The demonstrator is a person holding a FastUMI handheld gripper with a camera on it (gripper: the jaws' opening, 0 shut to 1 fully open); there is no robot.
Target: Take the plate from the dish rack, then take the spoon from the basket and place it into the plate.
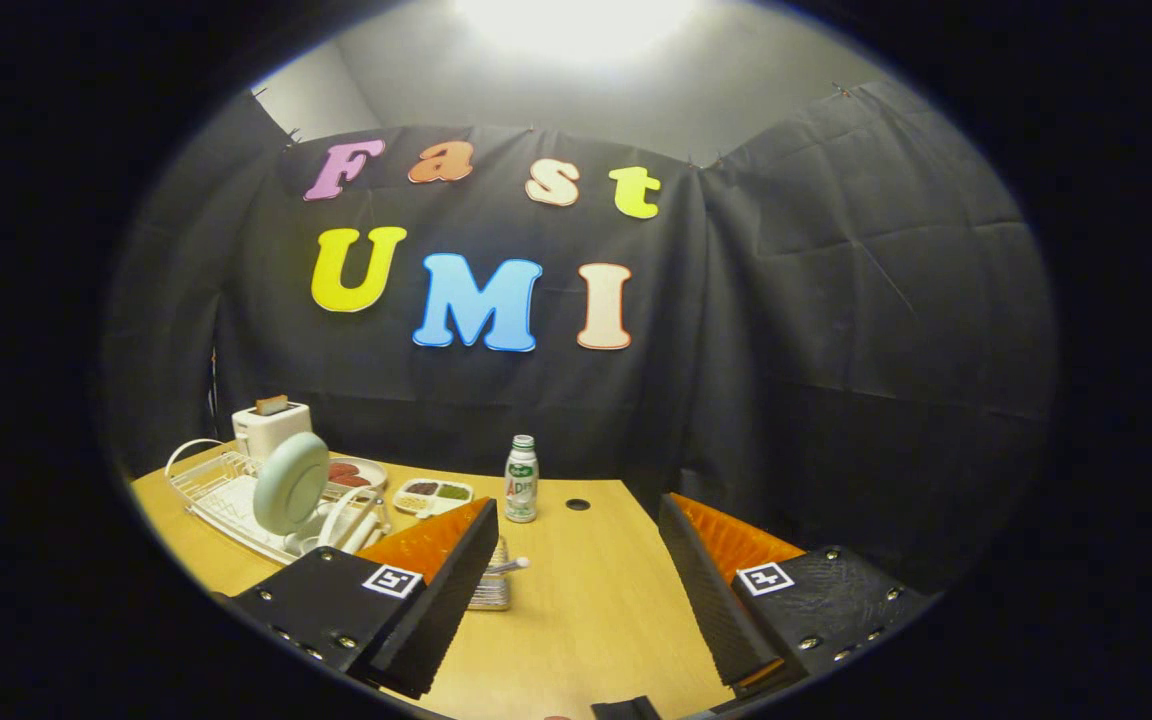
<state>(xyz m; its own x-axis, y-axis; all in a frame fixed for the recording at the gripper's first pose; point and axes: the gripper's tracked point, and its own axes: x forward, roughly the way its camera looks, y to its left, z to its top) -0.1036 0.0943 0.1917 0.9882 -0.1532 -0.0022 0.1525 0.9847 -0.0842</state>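
Fingers of my gripper (576,600) stand spread wide, with bare wooden table (596,620) between them and nothing pinched. I count one plate (290,483), one dish rack (226,495), one basket (491,585), one spoon handle (509,566), one bottle (521,480), one toaster (271,428) and two dishes of food.

One plate: pale green, round, smooth, standing on edge in the white wire dish rack, which lies on the table beyond my left finger. White curved parts show at the rack's near end beside the plate; I cannot tell what they are.

One basket: a small wire thing, mostly hidden behind my left finger's tip, just ahead of it. A short light-coloured handle with a rounded end pokes out of it toward the gap between my fingers; I take it for the spoon, its bowl hidden.

One bottle, white with a green label and a pale cap, stands upright well beyond the fingers, near a round hole (577,505) in the tabletop. One white toaster with a slice in its slot sits behind the rack. Between the rack and the bottle sit a round dish with reddish pieces (351,472) and a divided tray (433,493) with dark and green portions.
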